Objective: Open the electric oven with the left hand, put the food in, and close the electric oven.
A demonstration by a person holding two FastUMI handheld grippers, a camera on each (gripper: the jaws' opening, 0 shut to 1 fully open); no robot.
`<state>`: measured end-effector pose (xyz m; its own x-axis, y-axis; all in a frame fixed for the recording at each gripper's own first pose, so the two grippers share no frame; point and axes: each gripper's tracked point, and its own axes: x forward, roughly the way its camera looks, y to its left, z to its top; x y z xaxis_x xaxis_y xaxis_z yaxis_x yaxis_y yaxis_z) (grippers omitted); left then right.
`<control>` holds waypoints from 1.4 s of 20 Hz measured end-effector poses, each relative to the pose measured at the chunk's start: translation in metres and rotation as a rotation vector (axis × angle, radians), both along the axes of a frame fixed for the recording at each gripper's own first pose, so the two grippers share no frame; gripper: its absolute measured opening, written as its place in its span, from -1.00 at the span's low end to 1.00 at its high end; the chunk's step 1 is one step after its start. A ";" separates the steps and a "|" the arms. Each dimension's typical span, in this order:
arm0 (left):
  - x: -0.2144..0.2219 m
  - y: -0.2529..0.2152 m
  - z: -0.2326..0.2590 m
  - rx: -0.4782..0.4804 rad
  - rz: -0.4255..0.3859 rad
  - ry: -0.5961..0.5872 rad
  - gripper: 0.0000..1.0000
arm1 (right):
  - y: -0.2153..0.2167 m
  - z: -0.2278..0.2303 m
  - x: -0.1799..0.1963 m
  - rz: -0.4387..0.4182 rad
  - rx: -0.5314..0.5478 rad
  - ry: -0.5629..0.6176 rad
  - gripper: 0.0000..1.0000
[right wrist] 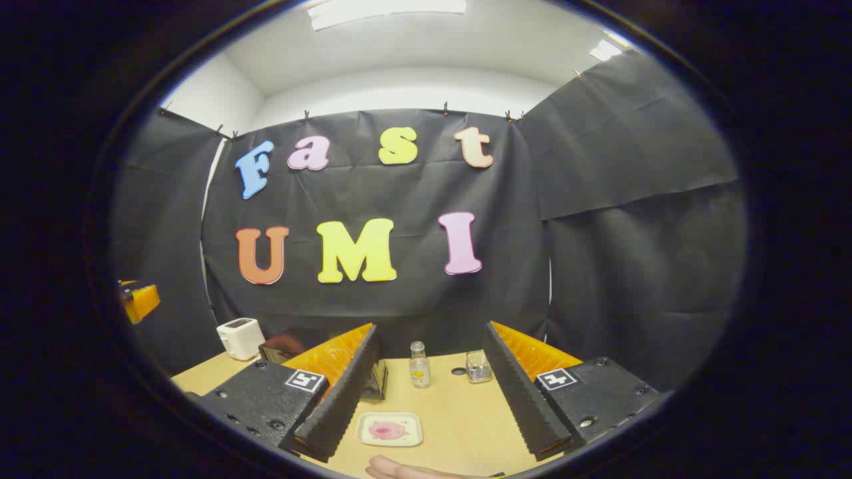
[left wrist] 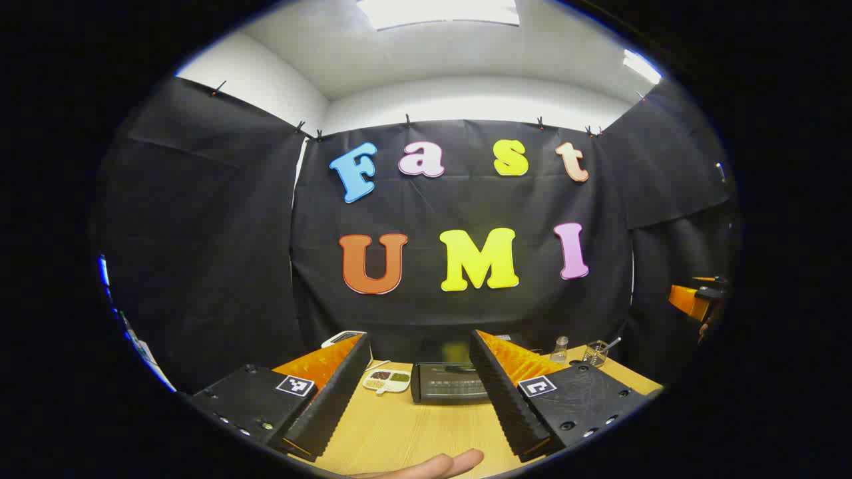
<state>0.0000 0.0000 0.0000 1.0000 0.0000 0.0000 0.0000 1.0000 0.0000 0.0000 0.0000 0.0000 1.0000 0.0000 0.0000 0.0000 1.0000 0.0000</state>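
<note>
Divided dish point(left wrist: 386, 380) left of oven point(left wrist: 447, 382); glasses point(left wrist: 596, 352) right.

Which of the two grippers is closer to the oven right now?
Left, I'd judge. The left gripper points straight at the oven, which sits between its fingers. The right gripper faces a plate, off to the side.

Staged recording booth, not real kitchen. Black cloth wall point(right wrist: 599, 219) pinned up with clips, white room wall point(left wrist: 266, 93) and ceiling light panels point(left wrist: 436, 12) above. Wooden bench point(right wrist: 459, 412) carried kitchen props: electric oven point(left wrist: 446, 382), white toaster point(right wrist: 239, 337), glass jars point(right wrist: 419, 366).
</note>
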 end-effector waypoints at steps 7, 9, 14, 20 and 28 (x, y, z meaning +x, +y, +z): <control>-0.001 -0.016 -0.012 -0.056 -0.047 0.063 0.88 | -0.019 0.006 -0.009 -0.024 -0.048 -0.036 0.92; -0.001 -0.017 -0.012 -0.050 -0.054 0.068 0.88 | -0.019 0.005 -0.011 -0.014 -0.056 -0.038 0.92; 0.002 -0.021 -0.014 -0.008 -0.064 0.053 0.87 | -0.018 0.000 -0.010 -0.002 -0.049 -0.028 0.92; 0.021 -0.034 -0.028 0.002 -0.082 0.069 0.88 | -0.014 -0.003 0.001 0.042 -0.026 -0.035 0.92; 0.103 -0.065 -0.073 0.030 -0.139 0.166 0.88 | -0.014 -0.025 0.030 0.075 0.002 -0.004 0.92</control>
<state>0.1027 -0.0652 -0.0733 0.9767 -0.1352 -0.1668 0.1401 0.9900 0.0182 0.0304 -0.0136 -0.0249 0.9972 0.0749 0.0045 -0.0750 0.9972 0.0022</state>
